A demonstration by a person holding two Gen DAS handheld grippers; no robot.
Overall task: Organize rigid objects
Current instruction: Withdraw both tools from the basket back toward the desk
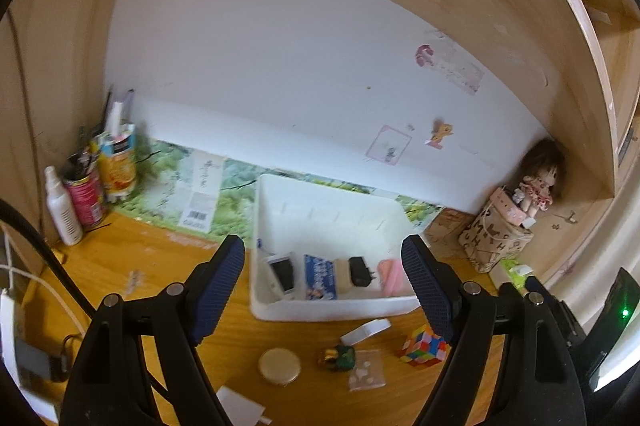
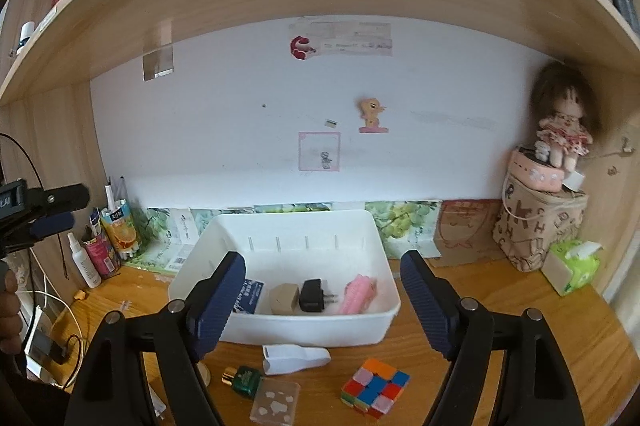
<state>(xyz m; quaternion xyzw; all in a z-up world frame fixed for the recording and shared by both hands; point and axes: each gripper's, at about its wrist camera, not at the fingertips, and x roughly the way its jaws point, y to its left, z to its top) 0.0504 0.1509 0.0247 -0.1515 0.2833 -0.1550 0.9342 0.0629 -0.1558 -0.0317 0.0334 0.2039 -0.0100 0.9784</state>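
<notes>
A smooth white plastic bin (image 2: pixel 280 326) is sitting on a wood-grain desk (image 2: pixel 500 326). Inside it are lying a black plug adapter (image 2: pixel 314 296), a tan block (image 2: pixel 285 299), a ribbed pink item (image 2: pixel 358 293) & a blue card (image 1: pixel 319 277). Just in front of the bin: a multicolor puzzle cube (image 2: pixel 376 388), a green bottle w/ gold cap (image 2: pixel 242 380). Left gripper (image 1: pixel 324 282) & right gripper (image 2: pixel 322 296) are both hovering w/ textured blue pads wide apart, holding nothing. Only the left view is showing a white phone (image 1: pixel 282 274) in the bin & a round beige compact (image 1: pixel 280 366).
</notes>
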